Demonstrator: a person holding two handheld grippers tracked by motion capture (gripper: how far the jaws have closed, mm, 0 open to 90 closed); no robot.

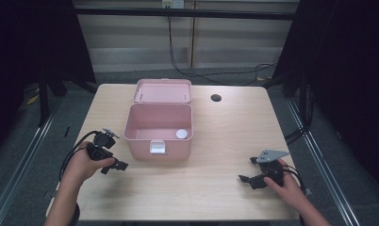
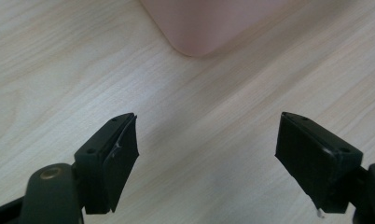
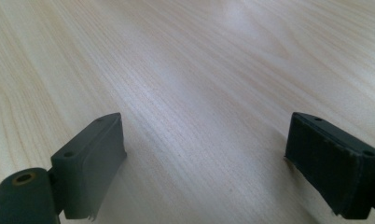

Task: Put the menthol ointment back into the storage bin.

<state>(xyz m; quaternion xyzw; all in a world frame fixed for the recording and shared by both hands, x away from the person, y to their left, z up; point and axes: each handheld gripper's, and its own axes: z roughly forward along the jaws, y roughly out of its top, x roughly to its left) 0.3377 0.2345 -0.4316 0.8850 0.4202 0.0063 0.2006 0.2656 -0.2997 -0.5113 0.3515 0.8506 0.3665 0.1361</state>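
Open pink box point(image 1: 158, 132) on table point(image 1: 216, 141), white disc point(image 1: 181, 134) inside, left gripper point(image 1: 113, 151) beside it, jaws spread, right gripper point(image 1: 248, 170) well apart, jaws spread, both empty

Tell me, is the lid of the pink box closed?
No, the pink box stands open, its lid tipped back and a white round thing inside.

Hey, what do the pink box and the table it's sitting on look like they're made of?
The pink box looks like moulded plastic: one even colour, rounded corners, a soft matt sheen, with a pale latch on the front. The table looks like light wood or a wood-look laminate: fine grain lines run across it under a smooth, faintly glossy finish; which of the two is unclear.
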